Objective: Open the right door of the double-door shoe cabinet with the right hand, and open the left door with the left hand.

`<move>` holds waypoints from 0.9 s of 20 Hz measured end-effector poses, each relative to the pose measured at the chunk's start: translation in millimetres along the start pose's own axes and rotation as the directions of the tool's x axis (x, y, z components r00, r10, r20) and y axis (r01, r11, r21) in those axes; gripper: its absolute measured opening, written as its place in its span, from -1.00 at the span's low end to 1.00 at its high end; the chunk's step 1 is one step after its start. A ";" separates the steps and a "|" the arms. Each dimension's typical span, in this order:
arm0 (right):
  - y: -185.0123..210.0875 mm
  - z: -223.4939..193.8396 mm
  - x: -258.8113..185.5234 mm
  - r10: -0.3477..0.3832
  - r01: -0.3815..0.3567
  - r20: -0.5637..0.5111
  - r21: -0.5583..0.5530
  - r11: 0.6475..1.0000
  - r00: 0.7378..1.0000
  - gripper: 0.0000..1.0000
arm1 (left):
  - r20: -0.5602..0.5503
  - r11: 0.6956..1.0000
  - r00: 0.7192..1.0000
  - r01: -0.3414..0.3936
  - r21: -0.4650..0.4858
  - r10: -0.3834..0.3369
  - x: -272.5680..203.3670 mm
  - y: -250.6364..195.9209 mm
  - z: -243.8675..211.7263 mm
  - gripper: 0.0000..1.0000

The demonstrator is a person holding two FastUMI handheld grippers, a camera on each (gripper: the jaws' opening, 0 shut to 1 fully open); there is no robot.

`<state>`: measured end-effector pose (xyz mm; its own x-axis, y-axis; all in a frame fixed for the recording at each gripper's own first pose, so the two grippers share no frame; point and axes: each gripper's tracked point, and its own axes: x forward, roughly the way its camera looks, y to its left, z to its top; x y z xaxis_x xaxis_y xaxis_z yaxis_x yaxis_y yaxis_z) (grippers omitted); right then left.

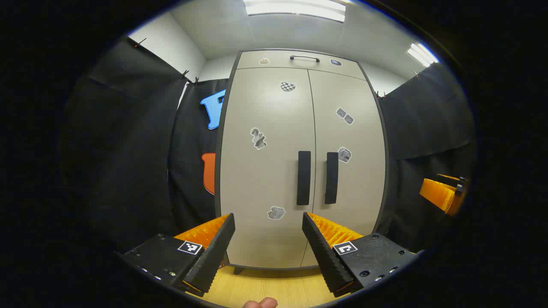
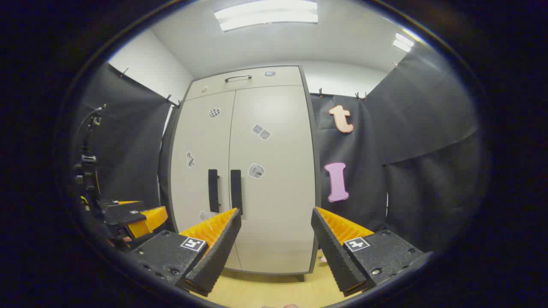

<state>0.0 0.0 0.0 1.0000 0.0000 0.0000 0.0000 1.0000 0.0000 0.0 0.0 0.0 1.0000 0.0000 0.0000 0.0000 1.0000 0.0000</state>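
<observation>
You have not started the real work yet. The shoe cabinet stands right in front of you on the yellow wood floor, and both of its doors are closed flat. The left door and the right door meet in the middle, with no gap you can see between them.

Your left claw has its two fingers wide apart and holds nothing. It is away from the cabinet, pointing at the lower part of the left door. The left handle is above it, up and a bit to the right.

Your right claw is wide apart too and holds nothing. It points at the lower part of the right door. The right handle is to the left of its fingers, so it looks like you need to move that way.

Both doors are left to do: the right one with your right hand, the left one with your left
</observation>
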 end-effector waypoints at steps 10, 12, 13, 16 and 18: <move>9.5 -7.8 16.7 -0.007 0.008 -0.056 0.012 1.000 0.998 1.00 | 0.003 0.998 0.999 0.044 0.041 -0.044 4.6 -14.9 10.0 0.89; 8.5 -0.8 19.0 -0.015 0.015 -0.064 0.004 1.000 0.998 1.00 | 0.002 0.998 0.999 0.042 0.040 -0.042 6.5 -14.2 20.8 0.90; 7.3 3.4 18.9 -0.020 0.020 -0.061 0.001 1.000 0.998 1.00 | 0.008 0.999 0.999 0.036 0.038 -0.037 7.0 -11.8 27.7 0.90; 9.5 6.5 20.9 -0.019 0.019 -0.065 -0.002 1.000 0.998 1.00 | 0.025 0.999 1.000 0.013 0.041 -0.014 8.2 -3.9 42.0 0.89; 11.7 4.4 21.3 -0.014 0.014 -0.079 -0.004 1.000 0.997 1.00 | 0.028 0.999 1.000 0.009 0.042 -0.010 8.5 -1.2 45.1 0.89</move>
<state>21.3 11.7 4.4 0.9968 -0.0143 -0.0786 0.0140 0.9999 -0.0041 8.5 -1.2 45.1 0.9996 -0.0098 0.0276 0.0086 0.9991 0.0419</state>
